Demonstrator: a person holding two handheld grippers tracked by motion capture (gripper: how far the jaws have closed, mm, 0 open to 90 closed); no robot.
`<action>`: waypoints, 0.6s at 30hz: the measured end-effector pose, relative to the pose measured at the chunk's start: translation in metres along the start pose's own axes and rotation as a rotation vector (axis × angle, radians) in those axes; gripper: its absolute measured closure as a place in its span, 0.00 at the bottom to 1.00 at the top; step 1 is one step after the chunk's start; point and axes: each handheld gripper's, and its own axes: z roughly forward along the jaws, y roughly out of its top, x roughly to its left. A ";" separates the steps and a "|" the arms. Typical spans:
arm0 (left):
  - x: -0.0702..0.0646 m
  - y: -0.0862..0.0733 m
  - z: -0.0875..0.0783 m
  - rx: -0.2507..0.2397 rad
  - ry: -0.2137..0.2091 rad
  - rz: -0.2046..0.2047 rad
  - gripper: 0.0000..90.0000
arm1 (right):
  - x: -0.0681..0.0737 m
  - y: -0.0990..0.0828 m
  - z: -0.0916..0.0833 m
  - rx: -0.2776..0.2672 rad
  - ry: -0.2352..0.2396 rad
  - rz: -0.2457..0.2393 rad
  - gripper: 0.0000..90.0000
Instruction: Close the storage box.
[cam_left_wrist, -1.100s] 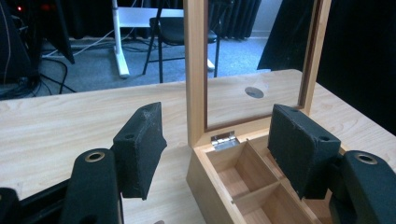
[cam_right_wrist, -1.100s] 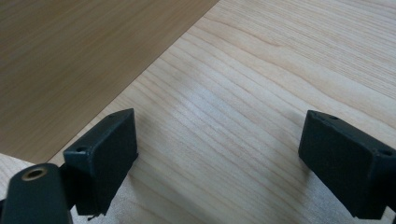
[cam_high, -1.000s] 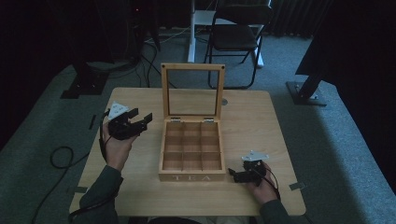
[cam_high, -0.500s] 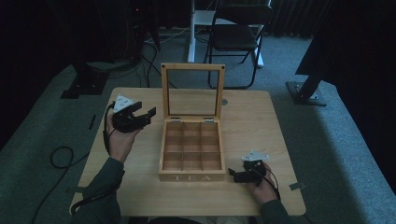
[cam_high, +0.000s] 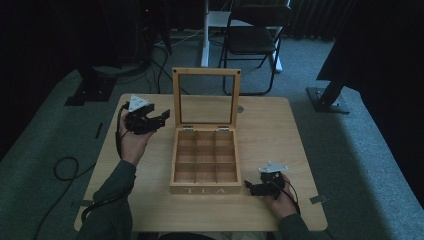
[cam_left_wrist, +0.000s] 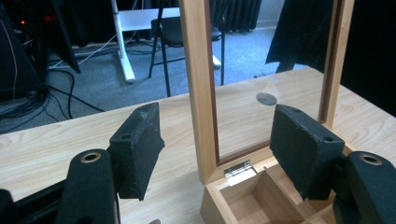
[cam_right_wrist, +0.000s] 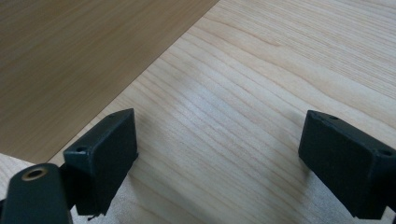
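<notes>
Both claws flank the open tea box (cam_high: 205, 160).

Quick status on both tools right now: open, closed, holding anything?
Left tool: open, holding nothing, jaws either side of the tea box lid's frame.
Right tool: open, empty, low over the table.

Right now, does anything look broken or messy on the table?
Nothing stands out. The wooden tea box sits square on the table with its lid standing upright, and its compartments look empty. No spills or damage visible.
</notes>
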 end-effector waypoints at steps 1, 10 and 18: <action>0.000 0.001 0.001 0.001 0.001 -0.001 0.38 | 0.000 0.000 0.000 0.000 0.000 -0.001 0.12; 0.004 0.006 0.011 0.021 0.021 0.008 0.39 | 0.000 0.000 0.000 0.000 0.000 -0.001 0.12; 0.008 0.008 0.021 0.017 0.004 0.014 0.38 | 0.000 0.000 0.000 0.000 0.000 0.000 0.12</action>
